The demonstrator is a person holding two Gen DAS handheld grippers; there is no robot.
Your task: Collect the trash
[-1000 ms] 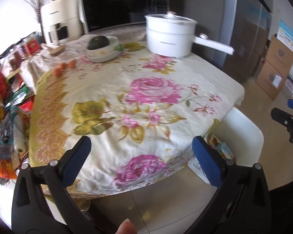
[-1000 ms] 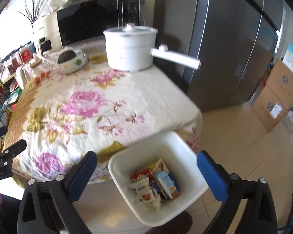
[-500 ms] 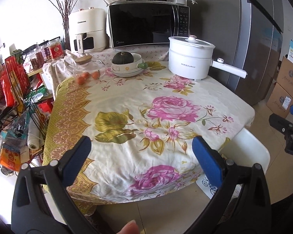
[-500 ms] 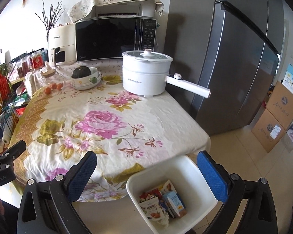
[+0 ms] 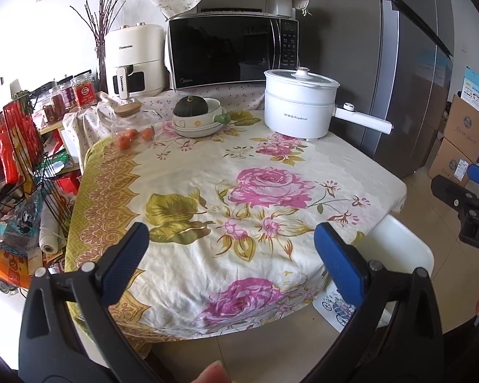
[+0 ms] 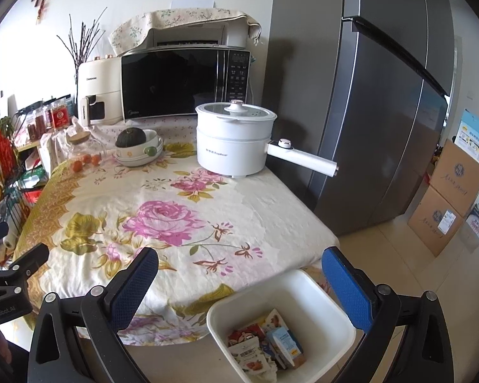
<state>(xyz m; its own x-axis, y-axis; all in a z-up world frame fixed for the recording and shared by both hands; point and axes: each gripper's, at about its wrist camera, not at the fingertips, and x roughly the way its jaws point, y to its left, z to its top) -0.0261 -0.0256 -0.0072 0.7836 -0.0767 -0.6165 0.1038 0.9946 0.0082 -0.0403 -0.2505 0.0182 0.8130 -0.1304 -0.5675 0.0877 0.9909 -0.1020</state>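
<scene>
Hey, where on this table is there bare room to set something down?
The floral tablecloth lies bare from the near edge up to the white electric pot. The far end is crowded: pot, stacked bowls with a squash, glass jar of oranges, microwave. The white bin already holds wrappers.

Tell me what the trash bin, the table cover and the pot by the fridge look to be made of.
Trash bin: white plastic by the look, smooth thin walls with a soft sheen. Table cover: printed fabric, matte, wrinkled and draping over the edge. Pot: glossy white body, plastic or coated metal, hard to tell; its lid looks like clear glass.
</scene>
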